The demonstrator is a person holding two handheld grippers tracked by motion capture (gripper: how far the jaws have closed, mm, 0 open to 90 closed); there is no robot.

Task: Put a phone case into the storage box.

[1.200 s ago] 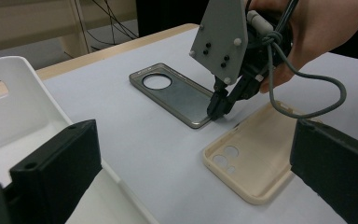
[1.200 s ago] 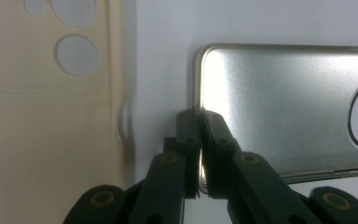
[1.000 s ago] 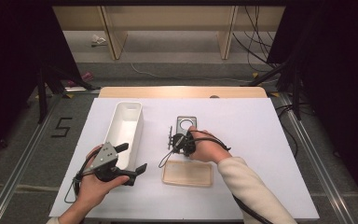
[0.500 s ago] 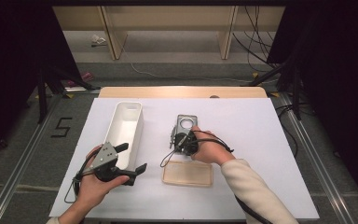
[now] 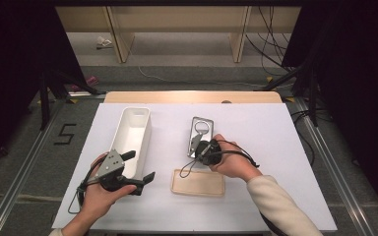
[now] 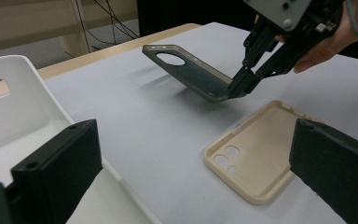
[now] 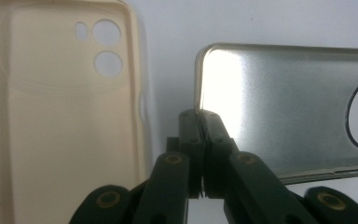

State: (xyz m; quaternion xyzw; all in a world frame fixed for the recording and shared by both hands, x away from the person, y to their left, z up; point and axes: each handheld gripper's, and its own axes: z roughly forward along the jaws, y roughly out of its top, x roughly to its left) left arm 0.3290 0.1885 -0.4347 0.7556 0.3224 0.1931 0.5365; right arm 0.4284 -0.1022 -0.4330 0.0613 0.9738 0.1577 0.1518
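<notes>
Over the white table [image 5: 285, 162], the right gripper [image 5: 195, 148] pinches the grey phone case [image 6: 186, 72] tilted, one end raised; left gripper [image 5: 139, 169] gapes

Desk [image 5: 285, 162] layout, seen from the person's side: bin [image 5: 134, 140] on the left, long side running front to back. Left tool [image 5: 138, 167] sits just at the bin's near right corner. Right of the bin, mid-desk, a phone case [image 5: 200, 129] is tipped up off the desk, near end pinched in the right tool [image 5: 195, 149]. A 2nd case [image 5: 198, 182] lies flat in front of it, inside up, close to the near edge.
</notes>
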